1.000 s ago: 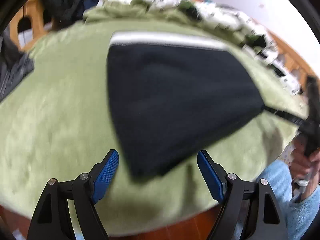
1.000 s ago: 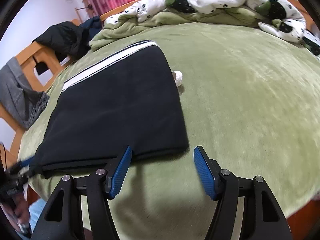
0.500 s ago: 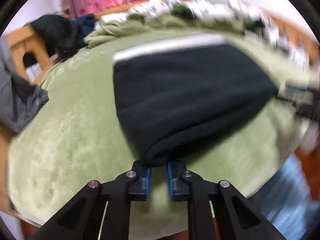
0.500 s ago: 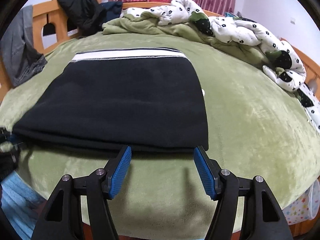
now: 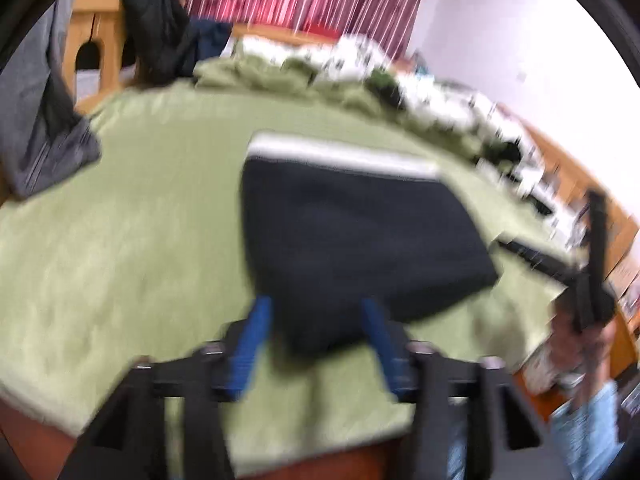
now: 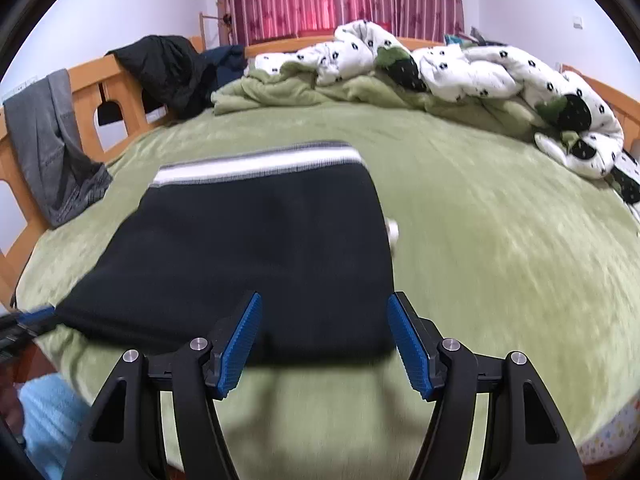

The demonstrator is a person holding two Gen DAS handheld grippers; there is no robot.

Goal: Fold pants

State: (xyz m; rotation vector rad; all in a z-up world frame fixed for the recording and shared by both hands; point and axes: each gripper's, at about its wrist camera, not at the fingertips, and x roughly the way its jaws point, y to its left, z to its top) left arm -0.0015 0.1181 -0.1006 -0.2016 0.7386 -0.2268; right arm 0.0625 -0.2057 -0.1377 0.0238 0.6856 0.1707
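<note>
Folded black pants (image 6: 256, 256) lie flat on the green bed (image 6: 500, 280), white waistband far. Left gripper (image 5: 316, 344): jaws opening, the pants' near corner between the pads, unpressed. Right gripper (image 6: 324, 344): jaws apart, straddling the pants' near edge, gripping nothing.

Folded black pants (image 6: 256, 256) on bed

nothing readable for you here, no labels, no brands, no numbers, left view's too blurry anyway, right view shows none either
</note>
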